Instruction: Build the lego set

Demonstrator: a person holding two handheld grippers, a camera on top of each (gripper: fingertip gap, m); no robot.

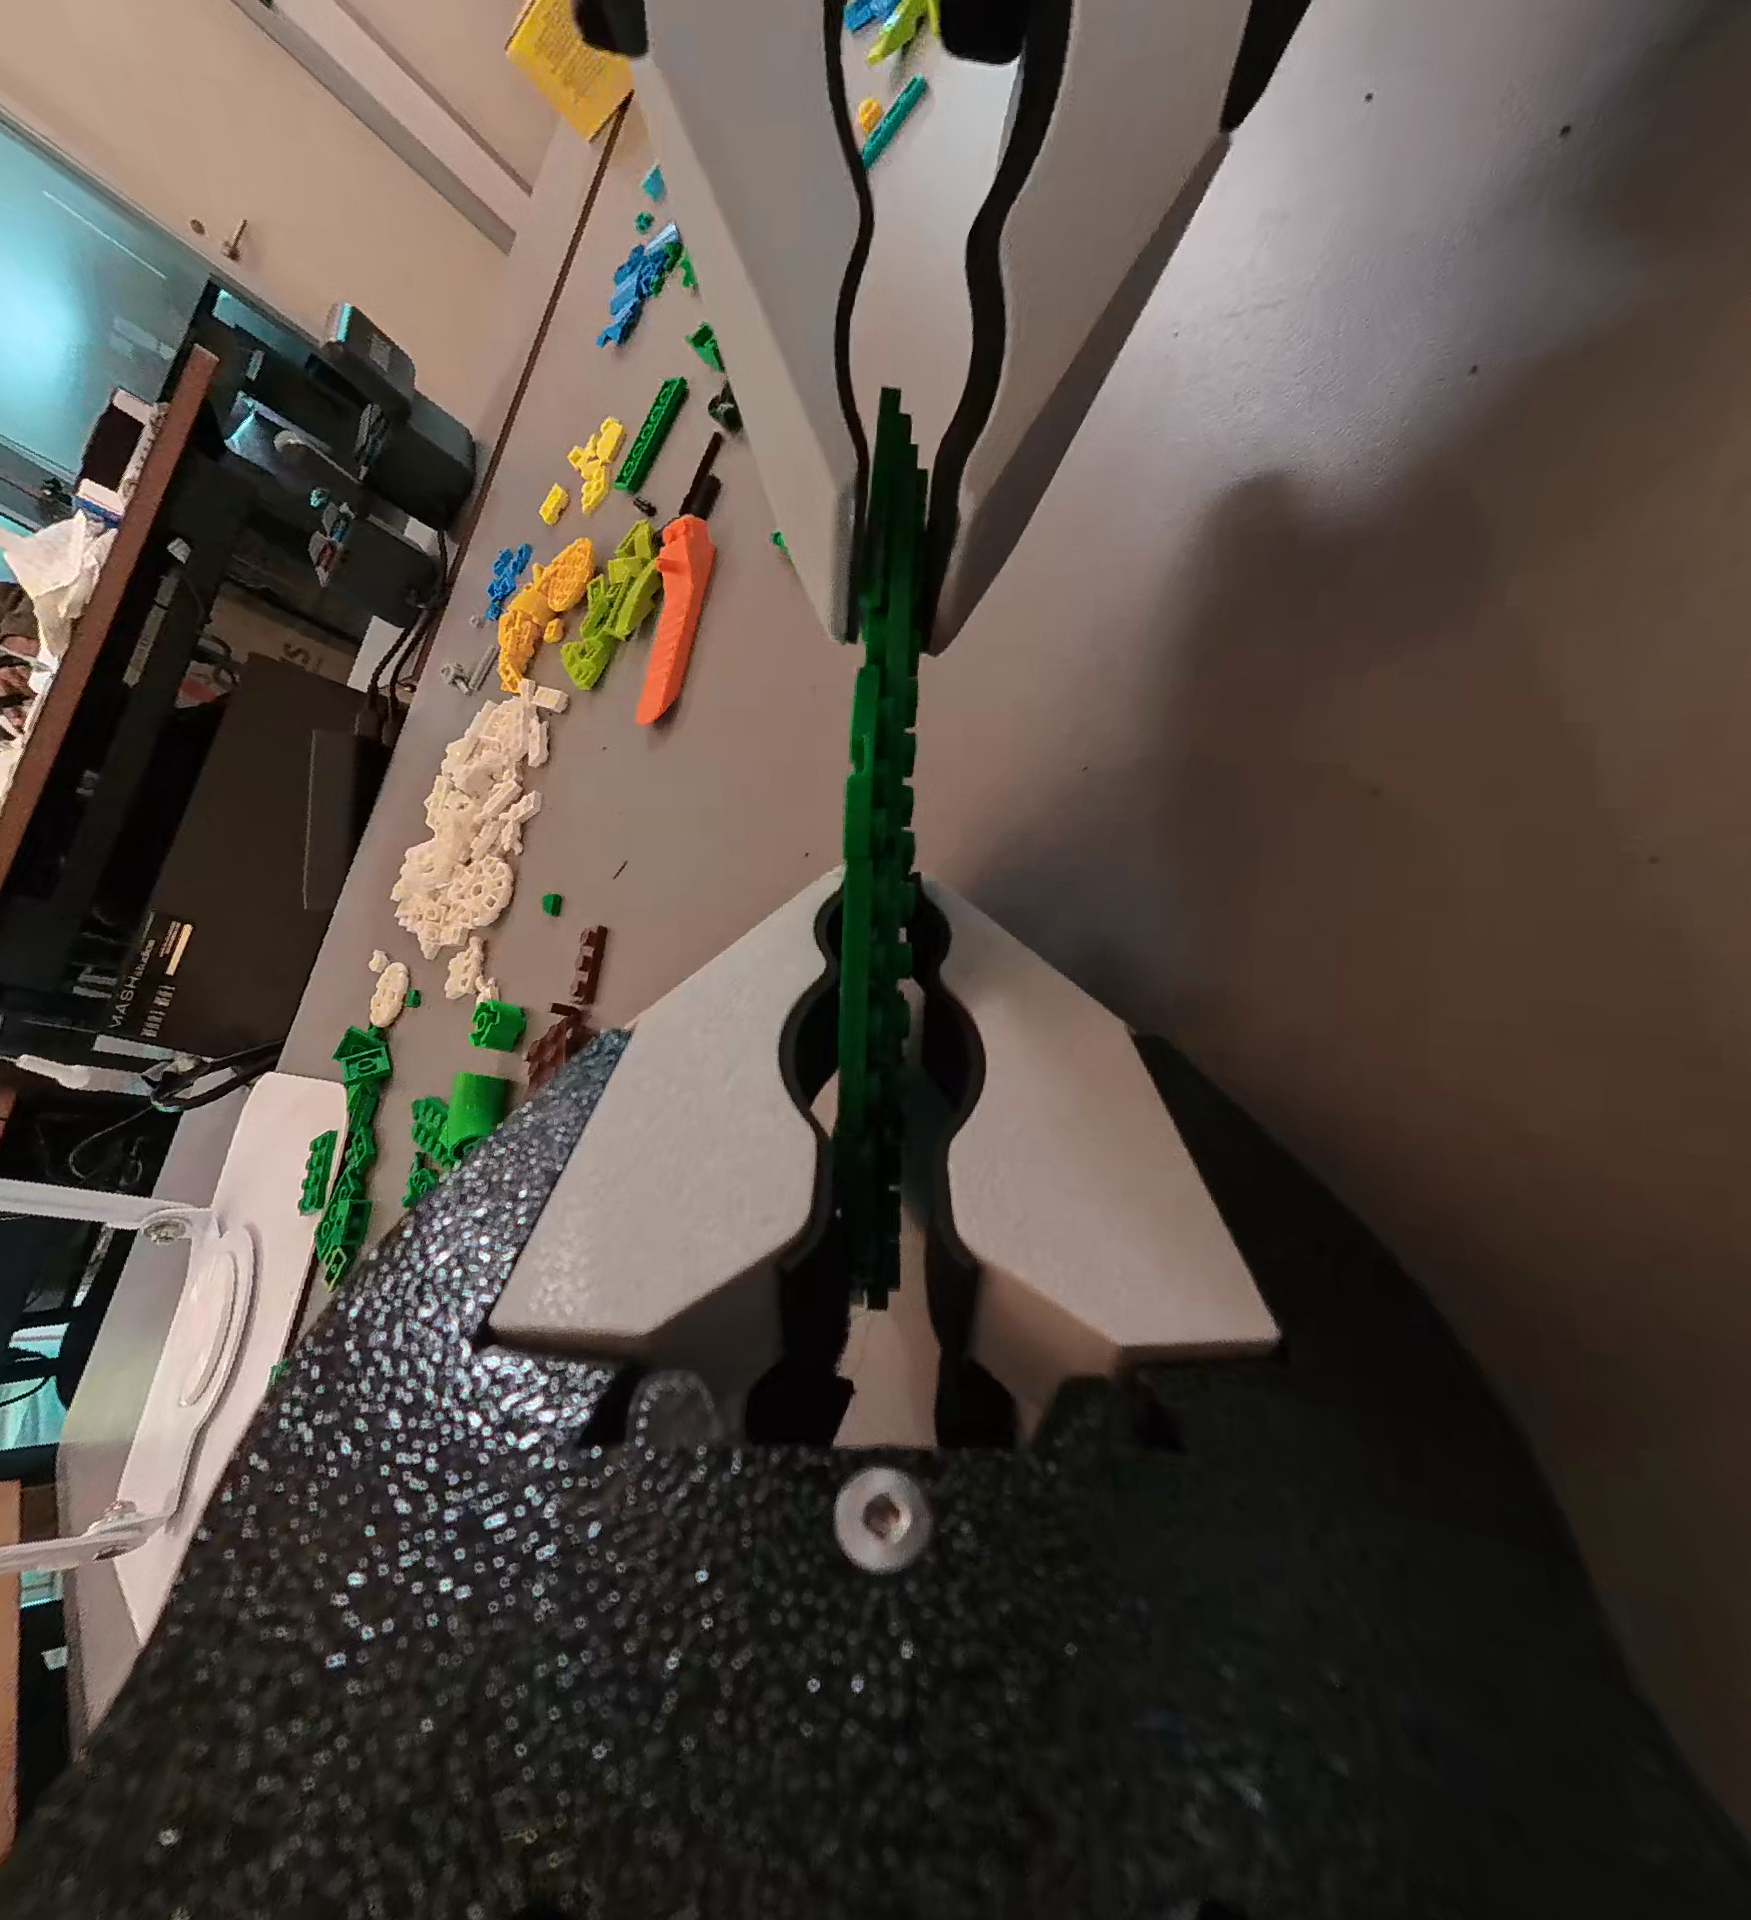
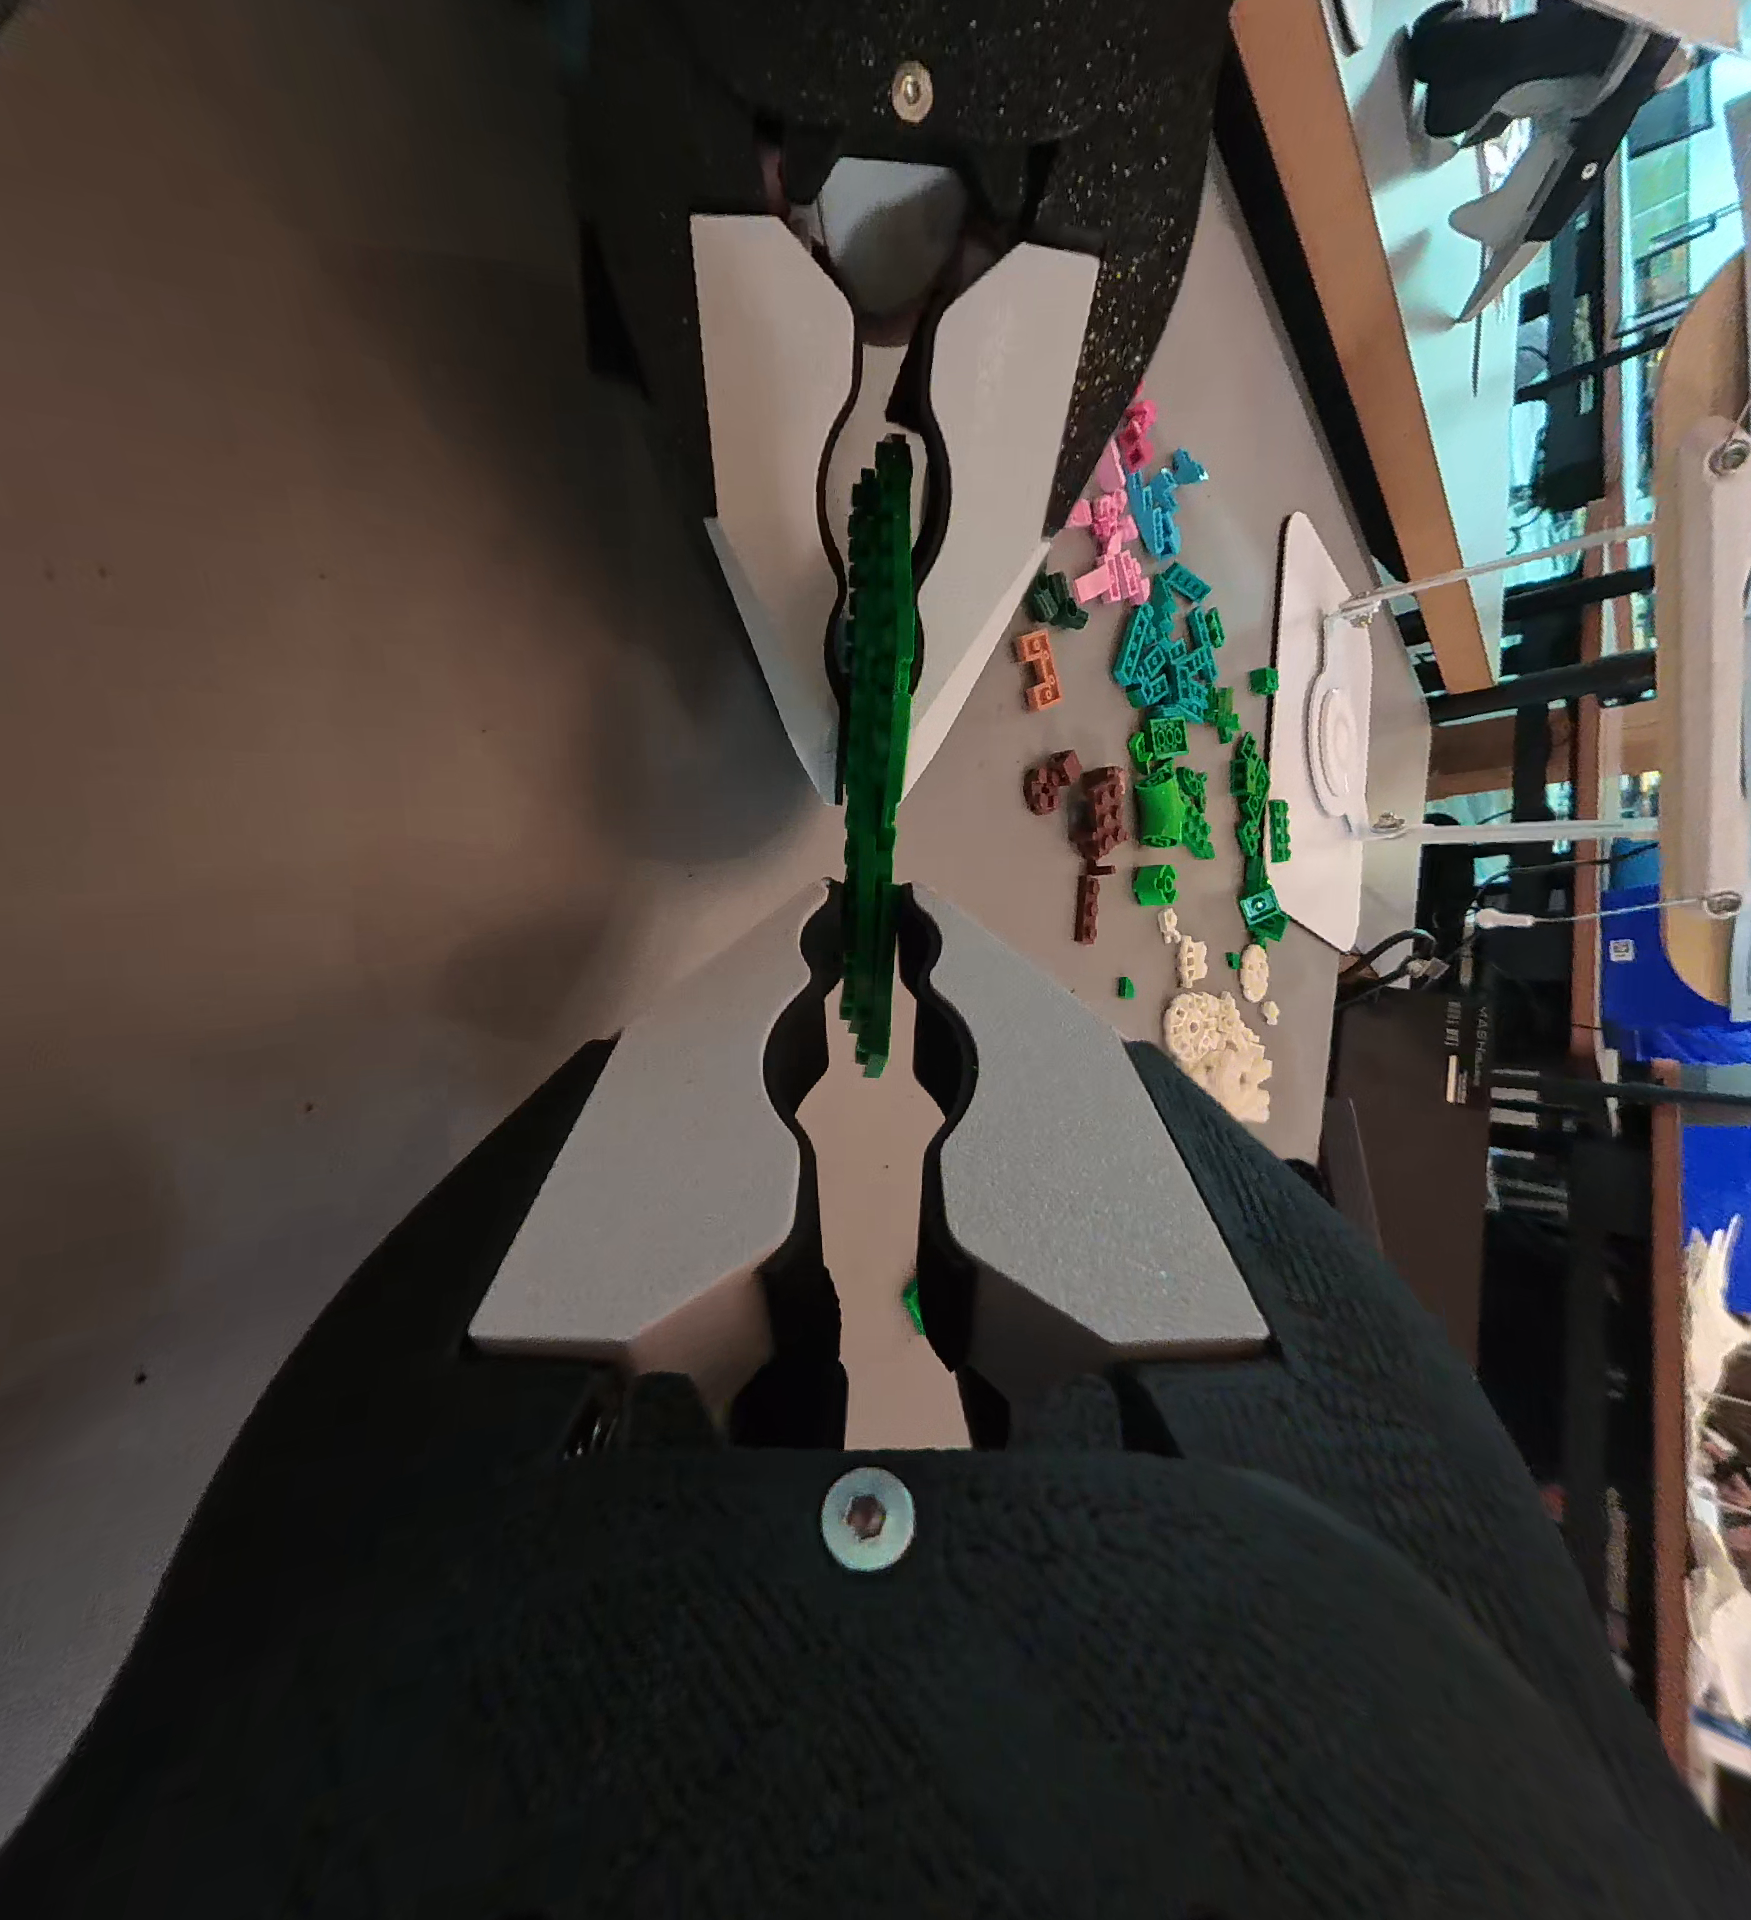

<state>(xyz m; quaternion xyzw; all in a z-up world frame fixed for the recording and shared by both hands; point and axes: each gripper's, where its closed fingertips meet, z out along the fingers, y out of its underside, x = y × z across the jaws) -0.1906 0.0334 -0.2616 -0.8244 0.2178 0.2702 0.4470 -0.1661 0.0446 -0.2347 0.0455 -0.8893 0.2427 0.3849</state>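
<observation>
Green studded plate point(image 1: 881, 769), edge-on, clamped at both ends

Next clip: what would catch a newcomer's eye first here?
A dark green studded plate seen edge-on, clamped at opposite ends by the left gripper and the right gripper, which face each other above the grey table. Beside it lie colour-sorted brick piles, notably white pieces and an orange piece.

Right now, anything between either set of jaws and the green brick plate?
Nothing visible. Left gripper and right gripper each clamp opposite ends of the green brick plate, held edge-on above the table; loose bricks lie off to one side.
</observation>
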